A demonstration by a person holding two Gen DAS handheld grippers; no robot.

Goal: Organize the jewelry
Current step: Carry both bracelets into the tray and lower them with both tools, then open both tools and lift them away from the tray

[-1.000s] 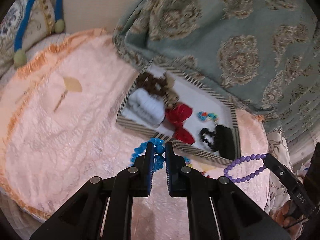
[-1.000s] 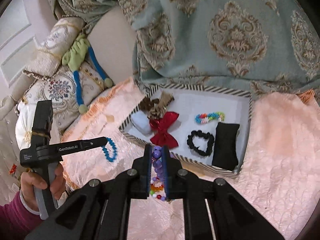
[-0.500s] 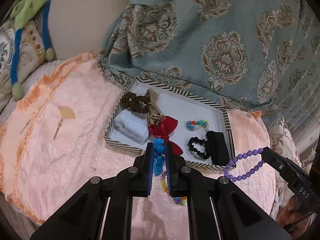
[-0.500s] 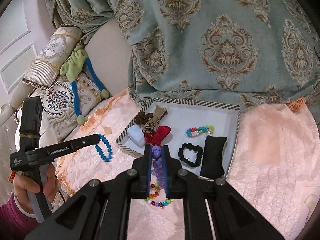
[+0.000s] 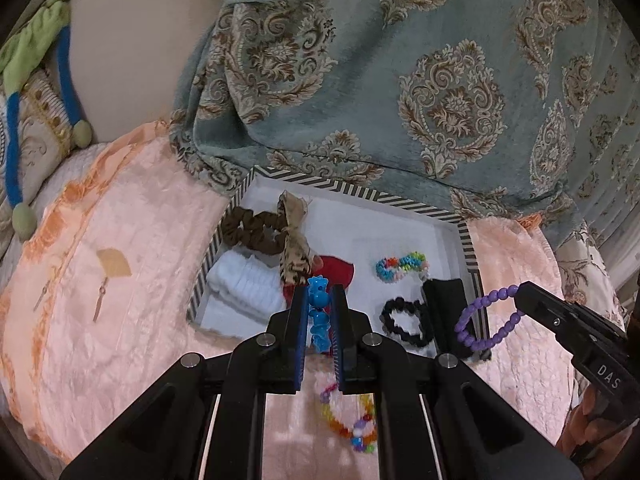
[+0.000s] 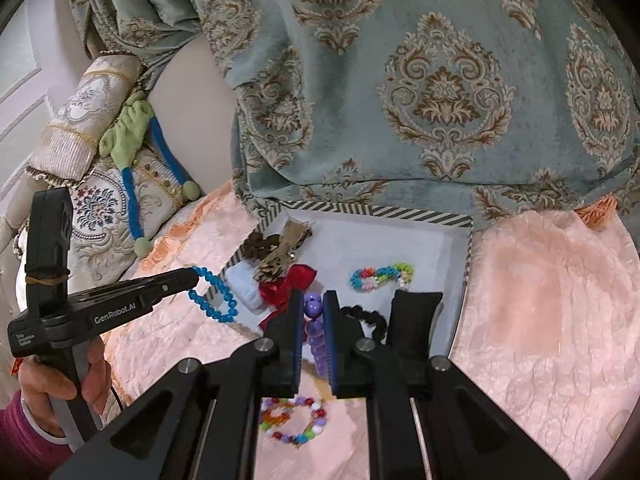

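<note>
Where peach bedspread [image 5: 120,240] lies, striped tray [image 5: 360,194], damask curtain [image 5: 440,80]

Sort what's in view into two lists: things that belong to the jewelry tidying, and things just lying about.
Job in hand:
- blue bead bracelet, clamped in the left gripper
- purple bead bracelet, clamped in the right gripper
- multicolour bracelet on the pink cover
- striped tray

Lying about:
- patterned blue curtain
- embroidered cushion
- green and blue plush cord

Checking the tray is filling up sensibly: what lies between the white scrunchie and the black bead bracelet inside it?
The red bow lies between the white scrunchie and the black bead bracelet; the right wrist view shows it best.
</note>
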